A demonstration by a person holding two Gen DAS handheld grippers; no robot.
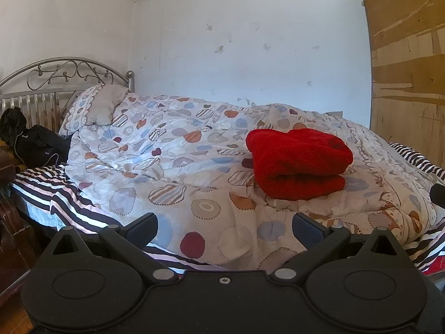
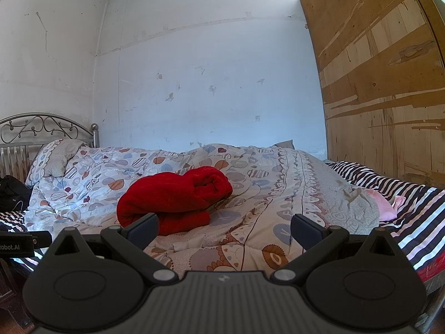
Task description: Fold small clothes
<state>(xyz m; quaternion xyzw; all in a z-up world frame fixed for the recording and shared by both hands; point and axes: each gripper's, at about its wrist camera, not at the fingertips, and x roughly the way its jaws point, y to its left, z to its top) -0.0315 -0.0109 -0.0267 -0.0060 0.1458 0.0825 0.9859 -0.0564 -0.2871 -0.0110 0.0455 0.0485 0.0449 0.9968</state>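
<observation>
Ahead of both claws, on a patterned quilt [image 1: 194, 172] spread over the bed, lies a red garment [image 1: 299, 161] of thick, fuzzy cloth, folded into a plump bundle with a rounded top layer resting on a flatter lower layer; its folded edge faces the cameras, and a rolled opening shows at its far right end in the right wrist view. The left gripper [image 1: 225, 229] has its fingers spread wide apart, with nothing between them and only quilt visible in the gap; it touches neither the garment nor the bedding as far as can be seen. The right gripper [image 2: 224, 229] is likewise spread wide and empty. From the left claw, the red bundle sits forward and to the right, beyond its right finger and apart from it. From the right claw, the bundle sits forward and to the left, its near lower edge appearing just behind the tip of the left finger [image 2: 143, 226]; whether the two touch cannot be told. Far to the left of both claws stand a metal headboard [image 1: 64, 73] and a pillow [image 1: 91, 108], with a dark bag [image 1: 36, 144] beside them. To the right of the right claw, a striped sheet [image 2: 411, 211] and a pale pink cloth [image 2: 382, 203] lie near a wooden wardrobe [image 2: 383, 83].
</observation>
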